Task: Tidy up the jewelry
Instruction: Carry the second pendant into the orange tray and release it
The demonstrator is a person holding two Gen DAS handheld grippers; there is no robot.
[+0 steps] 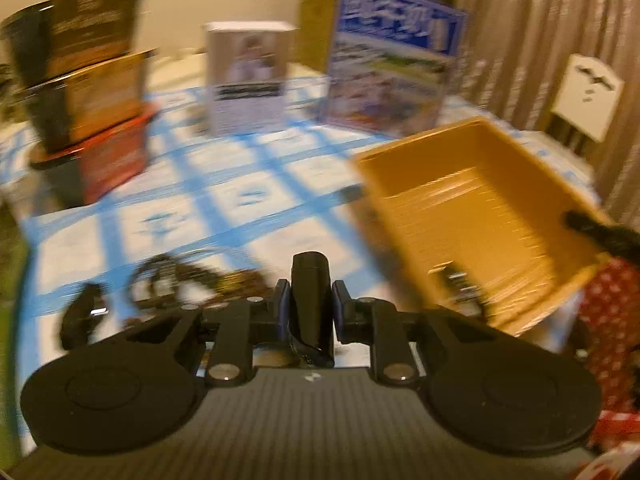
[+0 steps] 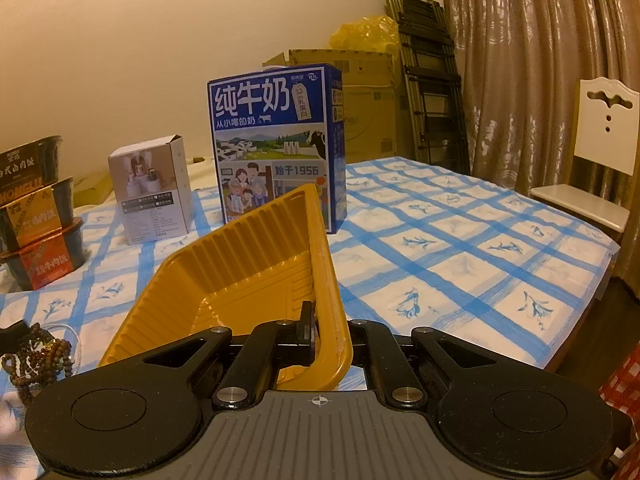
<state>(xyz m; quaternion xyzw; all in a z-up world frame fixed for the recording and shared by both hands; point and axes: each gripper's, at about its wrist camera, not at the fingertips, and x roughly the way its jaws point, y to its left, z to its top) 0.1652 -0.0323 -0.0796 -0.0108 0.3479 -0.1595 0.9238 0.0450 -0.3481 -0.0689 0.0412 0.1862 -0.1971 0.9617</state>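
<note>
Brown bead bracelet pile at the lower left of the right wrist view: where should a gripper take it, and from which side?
Probably from above, jaws straddling the heaped middle of the brown bead bracelet pile. The strands lie slack and tangled on the checked tablecloth, offering no rigid edge for a side approach. A pinch on the thickest clump would likely lift several loops together. The right gripper is occupied, shut on the yellow tray wall.

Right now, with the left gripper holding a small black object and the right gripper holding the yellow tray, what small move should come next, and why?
Probably carry the left gripper rightward over the ribbed yellow plastic tray. Its pads are clamped on a glossy black strap-like piece, already lifted off the blue-checked tablecloth, and the right gripper is shut on the tray's rim, tilting it up. A dark item already lies inside.
</note>
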